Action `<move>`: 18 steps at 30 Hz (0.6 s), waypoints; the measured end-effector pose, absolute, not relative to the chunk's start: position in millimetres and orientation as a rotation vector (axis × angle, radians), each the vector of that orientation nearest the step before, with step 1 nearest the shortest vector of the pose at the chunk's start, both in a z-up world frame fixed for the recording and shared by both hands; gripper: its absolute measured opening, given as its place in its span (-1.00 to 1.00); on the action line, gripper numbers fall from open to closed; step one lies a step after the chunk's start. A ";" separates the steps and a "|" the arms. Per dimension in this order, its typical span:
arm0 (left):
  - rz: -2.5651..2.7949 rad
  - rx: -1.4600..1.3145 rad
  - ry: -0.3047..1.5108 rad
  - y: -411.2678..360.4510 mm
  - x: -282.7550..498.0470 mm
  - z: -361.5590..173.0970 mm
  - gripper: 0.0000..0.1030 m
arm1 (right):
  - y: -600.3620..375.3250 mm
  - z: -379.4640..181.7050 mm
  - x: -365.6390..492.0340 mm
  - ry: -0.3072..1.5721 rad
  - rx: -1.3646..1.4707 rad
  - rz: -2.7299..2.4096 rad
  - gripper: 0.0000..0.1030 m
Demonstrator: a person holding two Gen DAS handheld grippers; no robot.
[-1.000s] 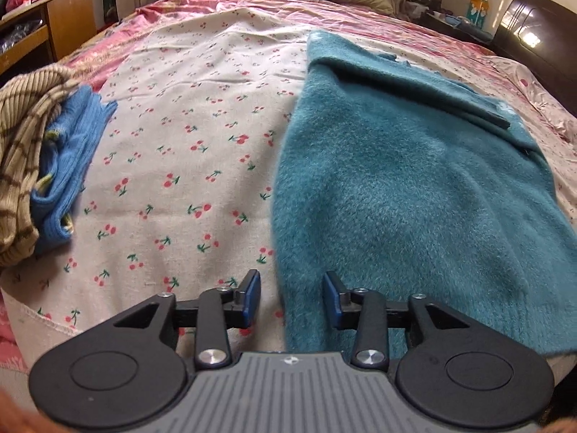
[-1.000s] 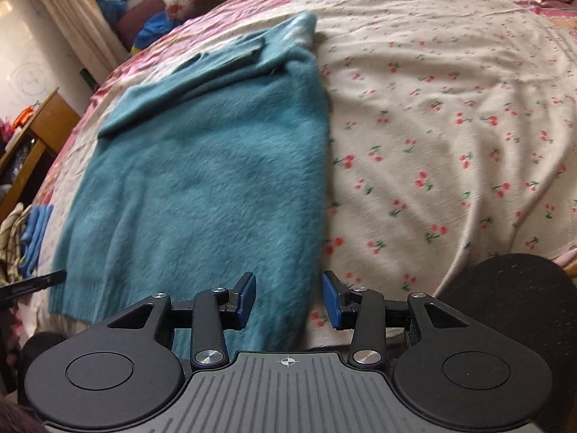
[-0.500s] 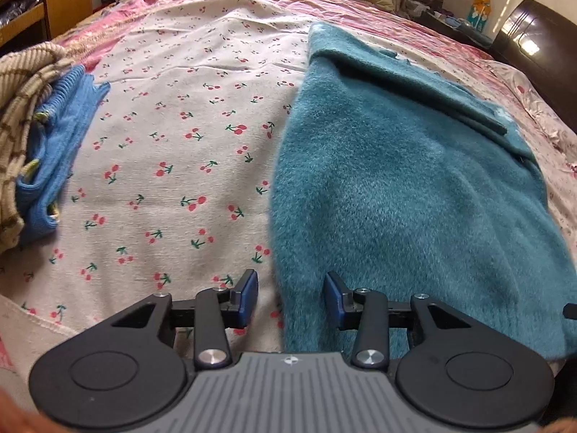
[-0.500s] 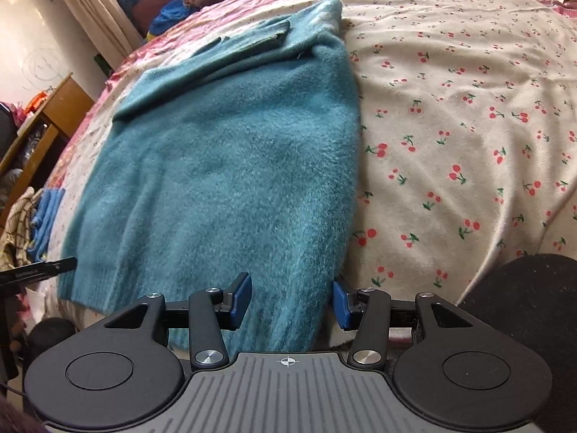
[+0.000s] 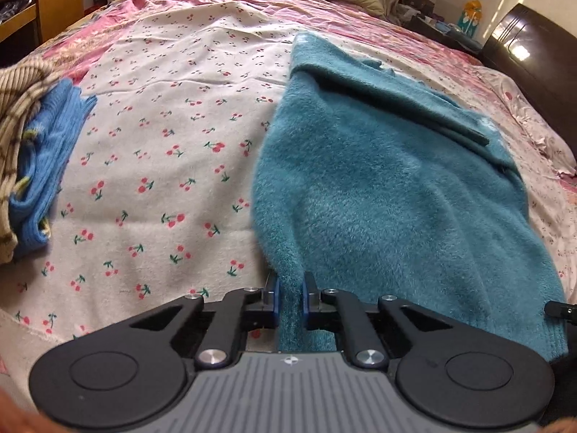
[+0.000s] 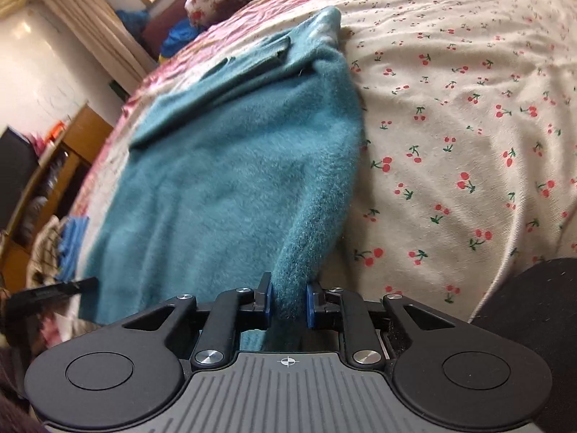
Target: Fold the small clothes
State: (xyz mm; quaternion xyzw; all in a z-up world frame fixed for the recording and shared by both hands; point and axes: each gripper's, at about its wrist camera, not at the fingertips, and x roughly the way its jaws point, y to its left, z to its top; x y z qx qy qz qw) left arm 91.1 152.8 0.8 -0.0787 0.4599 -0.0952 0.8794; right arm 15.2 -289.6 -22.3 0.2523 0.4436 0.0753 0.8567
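We see a teal sweater (image 5: 378, 195) of fuzzy, matt knit lying on a bedsheet (image 5: 162, 144) of thin, slightly creased printed cloth. Left of the sweater lie a blue ribbed knit (image 5: 47, 166) and a striped ribbed knit (image 5: 14, 108). Beyond the sweater stands a glossy dark wood headboard (image 5: 533, 57).

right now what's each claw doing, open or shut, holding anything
Left claw: shut on the near hem of the teal sweater.
Right claw: closing, its pads already pinching the sweater's other near corner.
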 end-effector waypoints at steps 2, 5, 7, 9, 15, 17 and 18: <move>-0.206 -0.157 0.980 150.2 95.4 1.4 -0.65 | -286.2 -23.4 20.4 0.953 0.519 0.162 -0.60; -0.188 -0.144 1.032 144.6 104.4 -3.6 -0.45 | -280.9 -28.3 27.5 0.987 0.501 0.157 -0.47; -0.179 -0.138 1.068 139.2 112.0 -10.7 -0.42 | -279.5 -30.1 29.2 0.993 0.496 0.157 -0.47; -0.177 -0.131 1.069 133.8 115.9 -12.2 -0.52 | -283.4 -30.3 29.8 0.992 0.517 0.165 -0.48; -0.213 -0.221 1.010 142.7 111.4 8.0 -0.69 | -301.9 -19.1 27.9 0.916 0.683 0.263 -0.71; -0.224 -0.285 0.993 145.9 111.9 16.3 -0.69 | -303.9 -11.0 29.7 0.875 0.702 0.296 -0.72; -0.236 -0.309 0.980 145.4 113.1 21.2 -0.69 | -305.9 -7.4 30.8 0.853 0.720 0.313 -0.73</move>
